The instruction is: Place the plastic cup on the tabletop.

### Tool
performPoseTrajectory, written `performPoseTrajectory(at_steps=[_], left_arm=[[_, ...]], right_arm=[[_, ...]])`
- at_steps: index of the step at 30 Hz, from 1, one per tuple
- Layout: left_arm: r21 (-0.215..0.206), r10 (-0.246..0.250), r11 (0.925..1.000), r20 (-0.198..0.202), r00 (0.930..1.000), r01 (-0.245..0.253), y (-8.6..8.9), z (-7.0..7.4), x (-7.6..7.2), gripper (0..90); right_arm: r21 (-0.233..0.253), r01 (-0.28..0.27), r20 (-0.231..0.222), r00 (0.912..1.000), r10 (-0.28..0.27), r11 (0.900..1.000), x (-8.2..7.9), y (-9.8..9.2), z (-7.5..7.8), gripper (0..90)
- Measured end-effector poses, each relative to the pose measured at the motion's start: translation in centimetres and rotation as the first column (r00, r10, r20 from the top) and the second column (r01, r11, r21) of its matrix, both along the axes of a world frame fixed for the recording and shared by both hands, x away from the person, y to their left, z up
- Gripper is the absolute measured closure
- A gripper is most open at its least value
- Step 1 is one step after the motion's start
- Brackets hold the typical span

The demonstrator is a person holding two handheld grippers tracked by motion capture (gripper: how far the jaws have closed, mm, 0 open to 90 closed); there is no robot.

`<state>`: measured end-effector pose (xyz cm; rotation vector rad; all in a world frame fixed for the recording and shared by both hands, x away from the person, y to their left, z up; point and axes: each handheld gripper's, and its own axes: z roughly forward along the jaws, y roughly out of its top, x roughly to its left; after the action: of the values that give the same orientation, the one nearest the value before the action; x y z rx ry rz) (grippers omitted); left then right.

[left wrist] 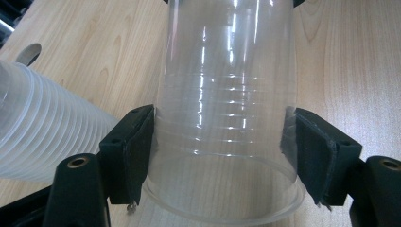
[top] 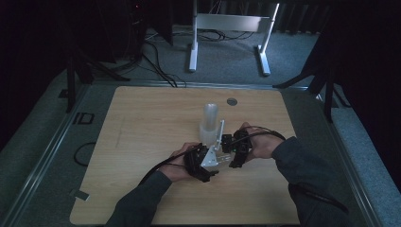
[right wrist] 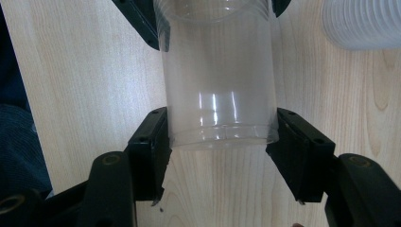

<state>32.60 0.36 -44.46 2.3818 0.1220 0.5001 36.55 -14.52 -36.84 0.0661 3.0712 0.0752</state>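
A clear plastic cup (left wrist: 227,71) lies level just above the wooden table (top: 142,123), held from both ends. My left gripper (left wrist: 222,118) is shut on it near the wide rim. My right gripper (right wrist: 220,118) is shut on the narrow base of the same cup (right wrist: 217,61), facing the left one. In the high view the left gripper (top: 208,161) and the right gripper (top: 232,147) meet at the table's middle, close to the front. A stack of clear cups (top: 209,122) stands upright just behind them, also seen as the ribbed stack (left wrist: 42,137) and the stack's rim (right wrist: 361,23).
A round cable hole (top: 231,101) sits in the tabletop behind the stack. A white metal frame (top: 230,23) stands on the floor beyond the table. A black cable loop (top: 85,152) lies off the table's left edge. Bare wood spreads left and right of the hands.
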Motion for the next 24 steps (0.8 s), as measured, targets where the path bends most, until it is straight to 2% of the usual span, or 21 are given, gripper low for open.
performPoseTrajectory(at_steps=[4, 14, 21, 24], left_arm=[[-0.003, 0.003, 1.0000, -0.002, 1.0000, -0.003, 0.04, -0.03, 0.02, 26.5], [-0.015, 0.013, 0.9998, -0.009, 0.9999, -0.013, 0.05, 0.01, -0.04, 16.0], [-0.048, 0.023, 0.9985, -0.041, 0.9989, -0.025, 0.46, 0.37, 0.23, 15.5], [-0.066, 0.029, 0.9973, -0.042, 0.9987, -0.032, 0.66, 0.57, 0.37, 15.6]], right_arm=[[0.012, -0.006, 0.007, 1.0000, 0.006, 1.000, -0.01, -0.07, 0.09, 41.5], [0.022, -0.006, 0.009, 0.9999, 0.006, 1.000, -0.04, -0.27, 0.02, 41.6], [0.038, 0.009, 0.003, 1.0000, -0.009, 0.999, -0.06, -0.58, -0.13, 41.6], [0.038, 0.011, 0.003, 0.9999, -0.011, 0.999, -0.04, -0.74, -0.21, 41.6]])
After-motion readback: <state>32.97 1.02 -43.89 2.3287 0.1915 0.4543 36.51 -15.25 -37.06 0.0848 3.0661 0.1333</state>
